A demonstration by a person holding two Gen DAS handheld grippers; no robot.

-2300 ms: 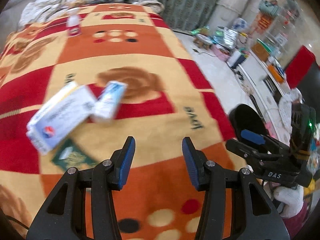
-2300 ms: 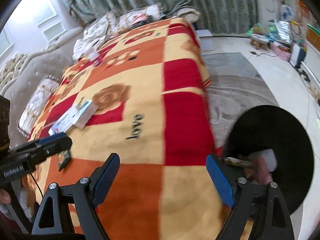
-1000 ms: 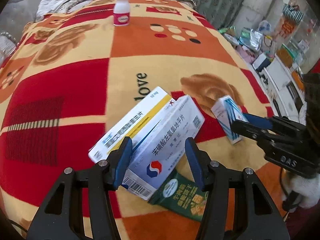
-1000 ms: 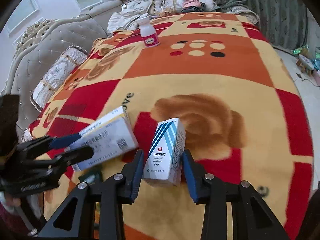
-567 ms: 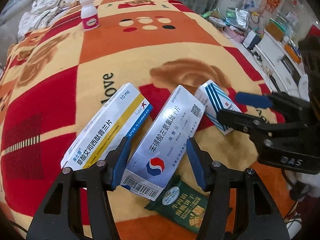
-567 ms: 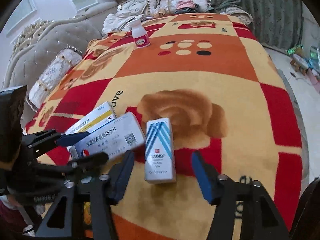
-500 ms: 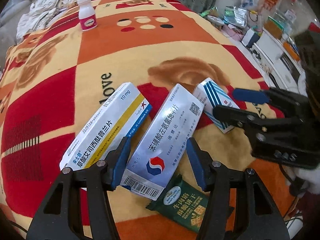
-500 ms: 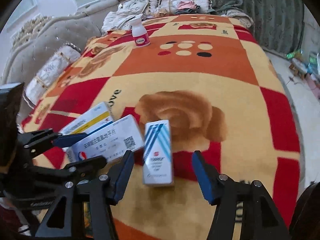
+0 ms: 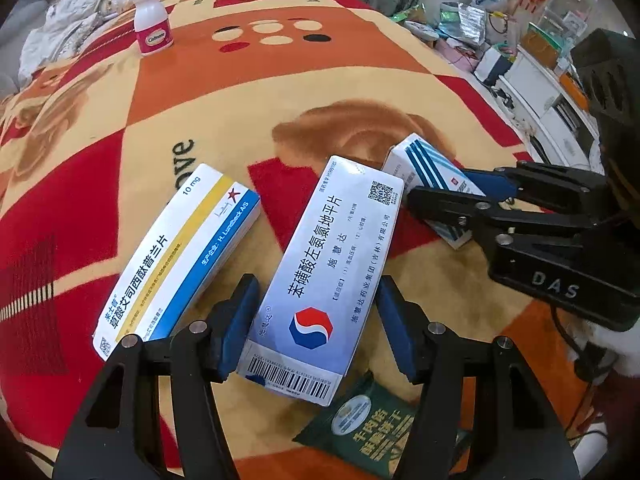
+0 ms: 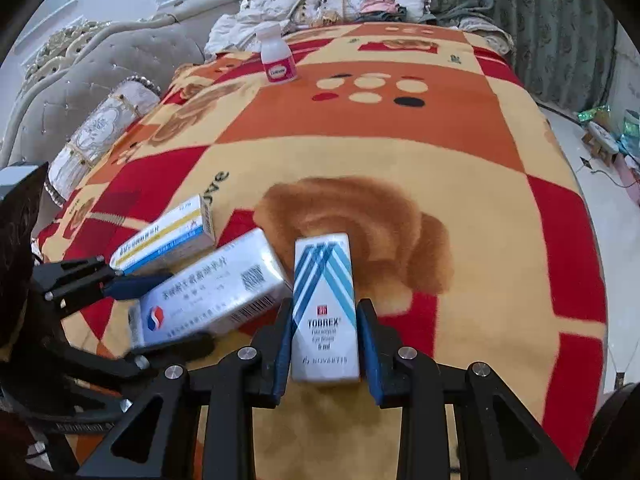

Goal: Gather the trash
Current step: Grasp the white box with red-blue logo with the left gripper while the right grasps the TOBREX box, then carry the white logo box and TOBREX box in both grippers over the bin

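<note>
Three medicine boxes lie on a patterned blanket. My left gripper (image 9: 316,324) straddles the long pale-blue box (image 9: 332,264); its blue pads sit on both sides, seemingly touching it. My right gripper (image 10: 324,344) is shut on the small blue-striped Tobrex box (image 10: 325,308), which also shows in the left wrist view (image 9: 430,174). A white, yellow and blue box (image 9: 180,248) lies just left of the pale-blue box. A green snack packet (image 9: 368,428) lies under my left gripper.
A small white bottle with a pink label (image 9: 151,26) stands far back on the blanket (image 9: 360,80). Pillows and a tufted headboard (image 10: 100,80) lie at the far left. The bed's right edge drops to a cluttered floor (image 9: 500,48).
My right gripper has closed from wide open onto the Tobrex box. My left gripper has stayed around the pale-blue box and narrowed slightly.
</note>
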